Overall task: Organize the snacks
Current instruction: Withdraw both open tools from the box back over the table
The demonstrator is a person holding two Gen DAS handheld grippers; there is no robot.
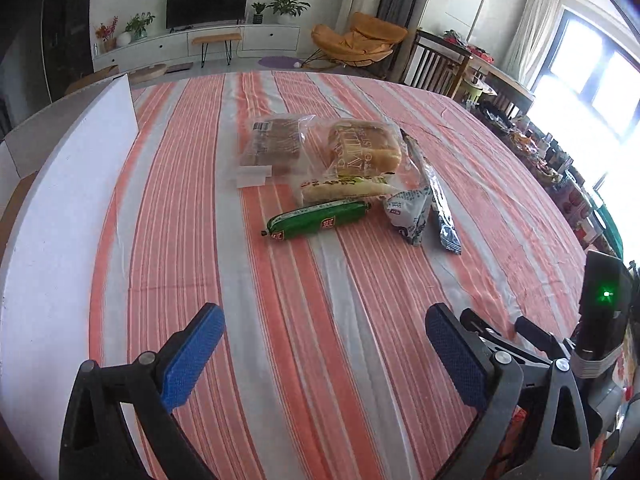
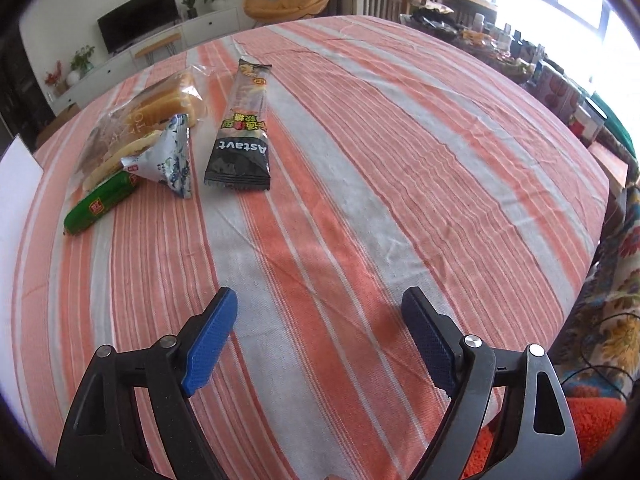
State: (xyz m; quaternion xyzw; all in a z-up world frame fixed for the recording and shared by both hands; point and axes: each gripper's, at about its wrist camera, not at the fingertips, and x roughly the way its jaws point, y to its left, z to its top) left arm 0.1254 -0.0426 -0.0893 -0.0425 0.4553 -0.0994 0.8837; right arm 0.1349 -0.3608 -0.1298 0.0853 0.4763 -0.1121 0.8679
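Clear-wrapped bread loaves (image 2: 160,108) sit half hidden behind other snacks; both tools (image 1: 324,354) (image 2: 320,340) gape, released.

Bright daylight floods from blown-out windows (image 1: 592,80) at right; fisheye edges bend and darken; shadows stay soft.
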